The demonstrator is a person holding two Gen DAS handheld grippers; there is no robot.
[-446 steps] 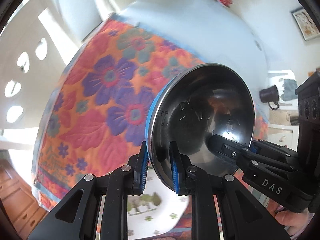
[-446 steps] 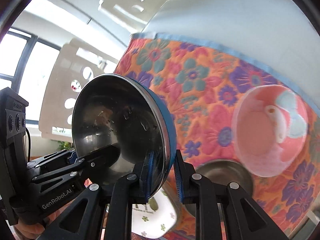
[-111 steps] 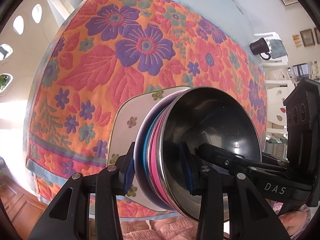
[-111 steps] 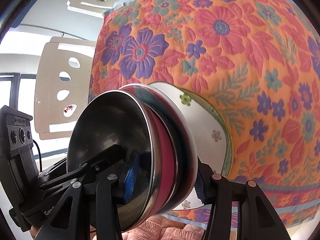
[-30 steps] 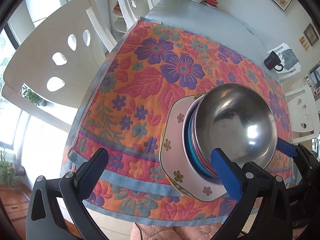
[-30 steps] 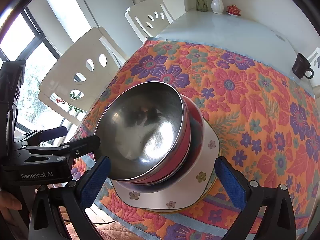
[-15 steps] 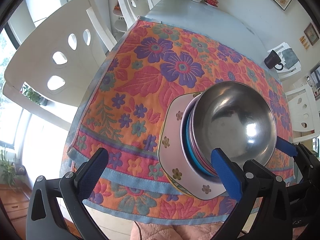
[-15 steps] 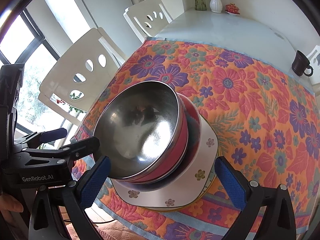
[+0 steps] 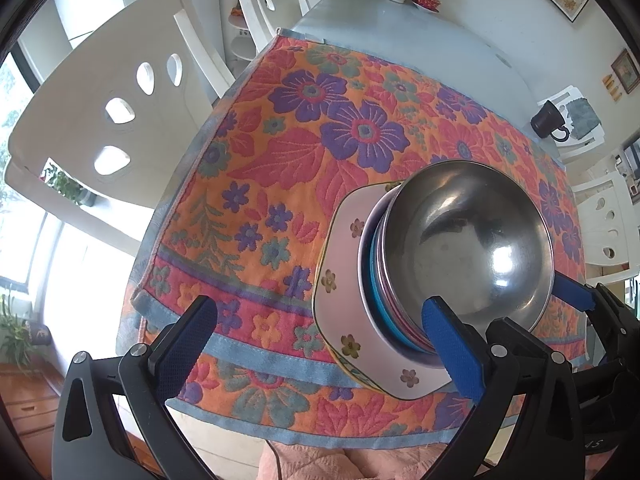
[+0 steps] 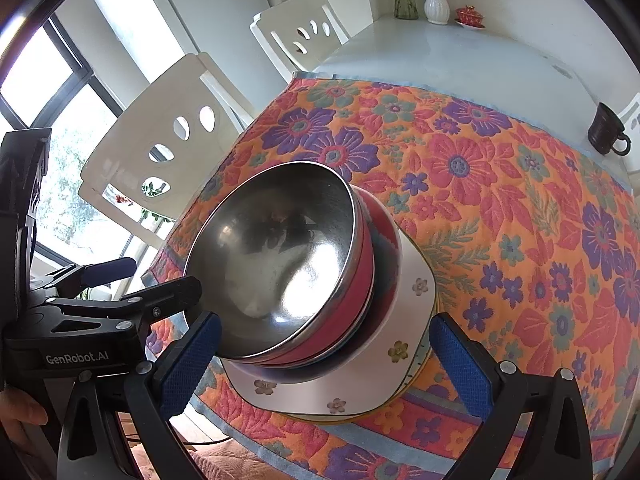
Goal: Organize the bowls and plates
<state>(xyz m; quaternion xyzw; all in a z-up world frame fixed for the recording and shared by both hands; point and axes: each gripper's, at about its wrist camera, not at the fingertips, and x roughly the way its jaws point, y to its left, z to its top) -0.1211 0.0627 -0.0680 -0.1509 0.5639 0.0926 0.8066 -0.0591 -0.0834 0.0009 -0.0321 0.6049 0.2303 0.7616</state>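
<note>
Nested shiny steel bowls [image 10: 280, 260] sit on the white flower-dotted plate [image 10: 412, 312], right by the orange floral tablecloth [image 9: 280, 168]'s near edge. Left gripper [image 9: 320, 336] and right gripper [image 10: 324, 352] both gape apart, empty. One bump could tip that leaning stack off.

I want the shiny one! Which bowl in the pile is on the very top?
The silver metal bowl is on top. The bowl right under it shows a red side, and all of them sit on the flowery white plate.

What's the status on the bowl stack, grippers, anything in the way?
Left gripper and right gripper: jaws open, empty. Steel bowl nested atop the bowls on the floral plate, near the table edge. Dark mug far off, nothing in the way.
</note>
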